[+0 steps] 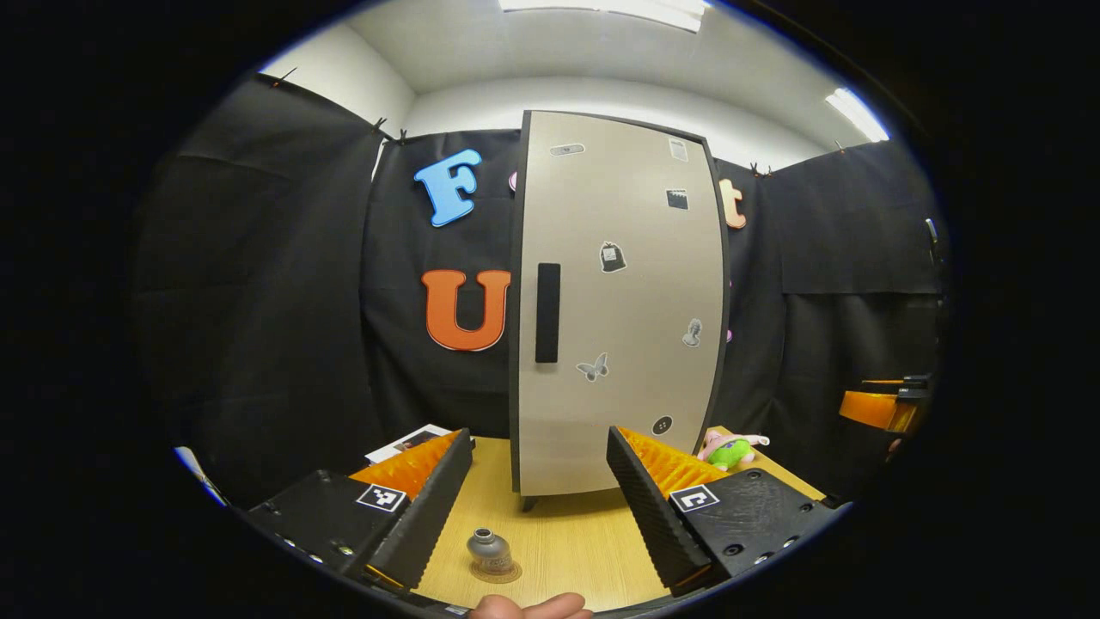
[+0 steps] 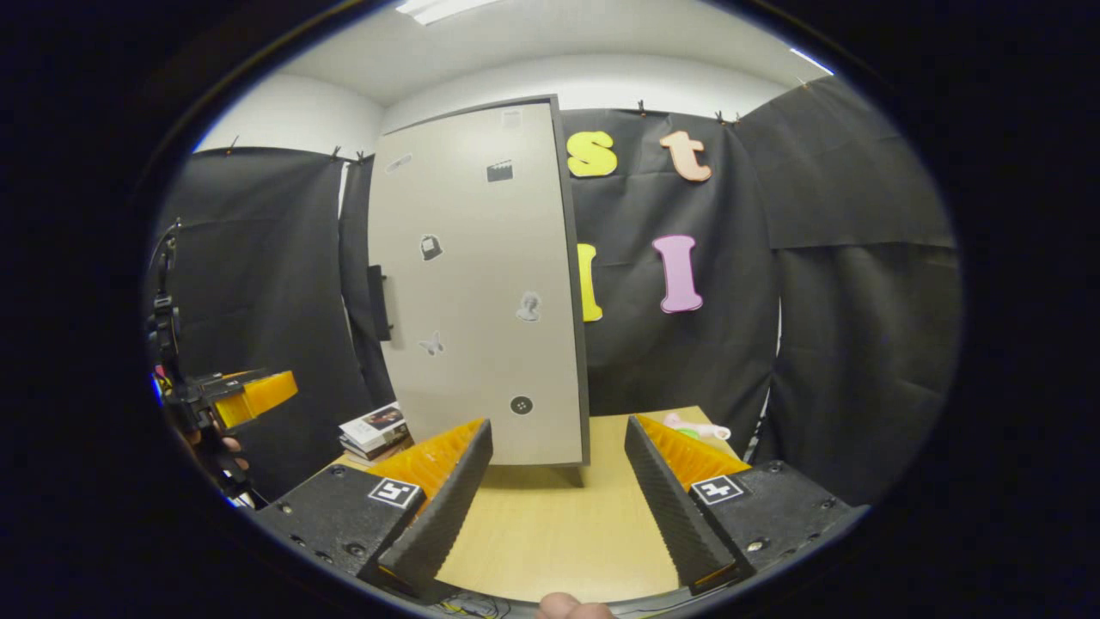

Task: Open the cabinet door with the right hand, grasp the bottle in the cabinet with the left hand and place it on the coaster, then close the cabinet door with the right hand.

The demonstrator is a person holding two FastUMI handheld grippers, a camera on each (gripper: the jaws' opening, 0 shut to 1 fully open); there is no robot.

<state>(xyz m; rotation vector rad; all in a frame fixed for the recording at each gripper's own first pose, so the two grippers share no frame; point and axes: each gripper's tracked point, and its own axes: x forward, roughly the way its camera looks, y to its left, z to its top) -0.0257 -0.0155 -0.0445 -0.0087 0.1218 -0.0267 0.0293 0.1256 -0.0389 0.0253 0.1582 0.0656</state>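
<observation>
In the left gripper view we see the cabinet (image 1: pixel 614 301) standing upright on the wooden table (image 1: pixel 559 537), its long axis vertical and its door (image 1: pixel 627 344) flush against the frame, facing us. The dark handle (image 1: pixel 547 312) runs vertically along the door's left edge (a few small stickers dot the pale panel). The left gripper (image 1: pixel 540 503) hangs above the table in front of the cabinet, its fingers spread wide apart with nothing between them.

Low in that gap, close to us, the bottle (image 1: pixel 486 548) stands upright, neck up, on the round coaster (image 1: pixel 496 570) on the table. A fingertip (image 1: pixel 528 607) shows at the bottom edge. A pink and green plush toy (image 1: pixel 729 449) lies on the table to the cabinet's right, and a stack of books (image 1: pixel 408 442) lies to its left.

In the right gripper view the right gripper (image 2: pixel 559 494) also sits released, fingers wide apart and empty, above the table (image 2: pixel 550 533) and near the cabinet's (image 2: pixel 481 284) lower right corner. The left gripper (image 2: pixel 245 395) shows at the far left, apart from the cabinet.
</observation>
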